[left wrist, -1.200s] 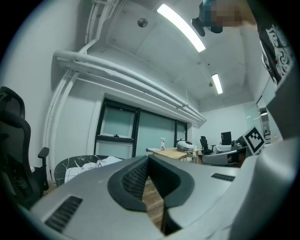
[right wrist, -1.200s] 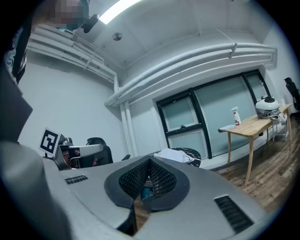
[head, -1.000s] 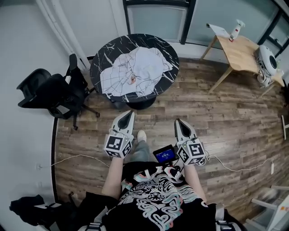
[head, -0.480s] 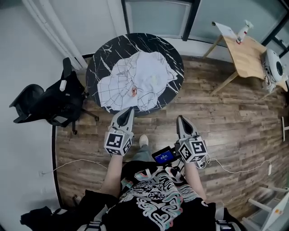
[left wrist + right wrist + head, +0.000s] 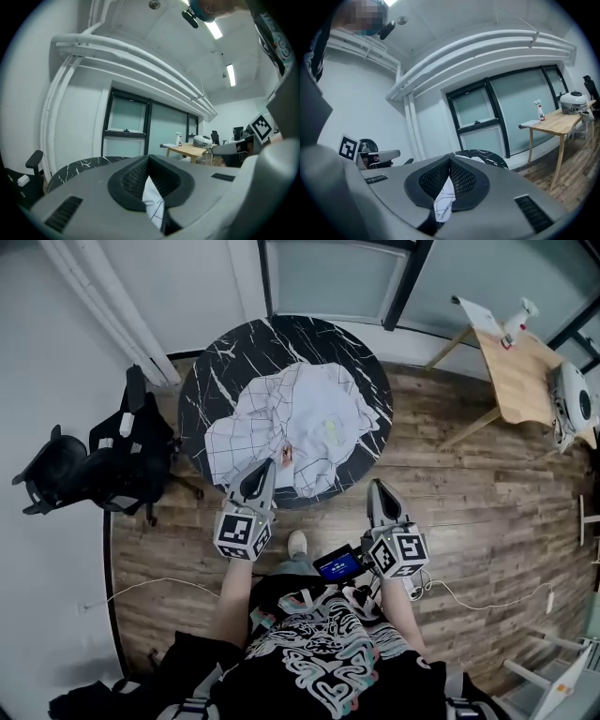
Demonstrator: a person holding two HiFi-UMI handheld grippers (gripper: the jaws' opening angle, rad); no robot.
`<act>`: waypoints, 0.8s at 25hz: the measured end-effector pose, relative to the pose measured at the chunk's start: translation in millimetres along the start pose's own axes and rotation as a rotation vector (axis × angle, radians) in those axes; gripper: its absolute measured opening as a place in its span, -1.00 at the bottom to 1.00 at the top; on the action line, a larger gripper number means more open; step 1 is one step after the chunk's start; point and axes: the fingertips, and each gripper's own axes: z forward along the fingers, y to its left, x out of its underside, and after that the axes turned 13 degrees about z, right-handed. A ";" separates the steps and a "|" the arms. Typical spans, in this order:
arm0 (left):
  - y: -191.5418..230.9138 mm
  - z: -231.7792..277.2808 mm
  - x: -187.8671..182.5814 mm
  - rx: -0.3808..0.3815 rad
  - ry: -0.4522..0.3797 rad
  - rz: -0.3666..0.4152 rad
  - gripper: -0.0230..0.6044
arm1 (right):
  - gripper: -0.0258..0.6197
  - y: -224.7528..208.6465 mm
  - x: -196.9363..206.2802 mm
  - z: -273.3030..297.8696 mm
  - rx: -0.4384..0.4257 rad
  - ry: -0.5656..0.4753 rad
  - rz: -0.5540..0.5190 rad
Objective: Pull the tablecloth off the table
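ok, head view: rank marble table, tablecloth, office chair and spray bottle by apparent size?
1. Round marble table, clearly largest.
2. Tablecloth and black office chair: too alike to rank.
3. Spray bottle, smallest, though it is also farthest from the camera.

Looking steeply down at a round table [image 5: 349,345] in the upper centre of the frame, with a person [image 5: 323,662] at the bottom edge facing it.

A tablecloth [image 5: 314,423] lies on the table's middle and lower part, reaching its near edge. A chair [image 5: 103,465] stands at the left, just beside the table. A window [image 5: 333,277] runs along the top, behind the table. A desk [image 5: 520,371] sits at the upper right, well apart from the table, with a spray bottle [image 5: 518,320] on its upper end. The left gripper [image 5: 264,470] overlaps the table's near edge; the right gripper [image 5: 375,487] is just below that edge, over the floor [image 5: 487,493]. A small screen [image 5: 339,565] sits between them.
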 end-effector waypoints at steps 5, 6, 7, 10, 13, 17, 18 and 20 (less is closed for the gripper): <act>29.1 20.2 4.9 -0.012 0.008 0.001 -0.95 | -0.85 -6.9 -1.3 36.8 0.043 0.007 0.004; 34.9 22.6 6.3 -0.018 0.009 0.000 -0.95 | -0.85 -6.1 -0.7 42.6 0.043 0.011 0.001; 39.9 24.8 8.3 -0.023 0.014 0.003 -0.95 | -0.85 -4.9 0.3 47.0 0.041 0.015 -0.002; 49.2 30.4 15.7 -0.033 0.035 0.026 -0.95 | -0.85 -6.2 2.2 53.9 0.057 0.008 -0.004; 57.9 32.9 23.6 -0.041 0.044 0.021 -0.95 | -0.85 -9.7 2.8 53.5 0.086 -0.008 0.000; 69.8 35.8 28.7 -0.068 0.055 0.001 -0.95 | -0.85 -15.8 1.6 48.3 0.102 -0.005 -0.002; 71.0 36.2 29.0 -0.072 0.054 -0.004 -0.95 | -0.85 -17.9 1.1 47.7 0.104 -0.005 -0.001; 72.1 37.3 29.4 -0.073 0.047 -0.013 -0.95 | -0.85 -19.7 0.3 48.5 0.103 -0.005 0.003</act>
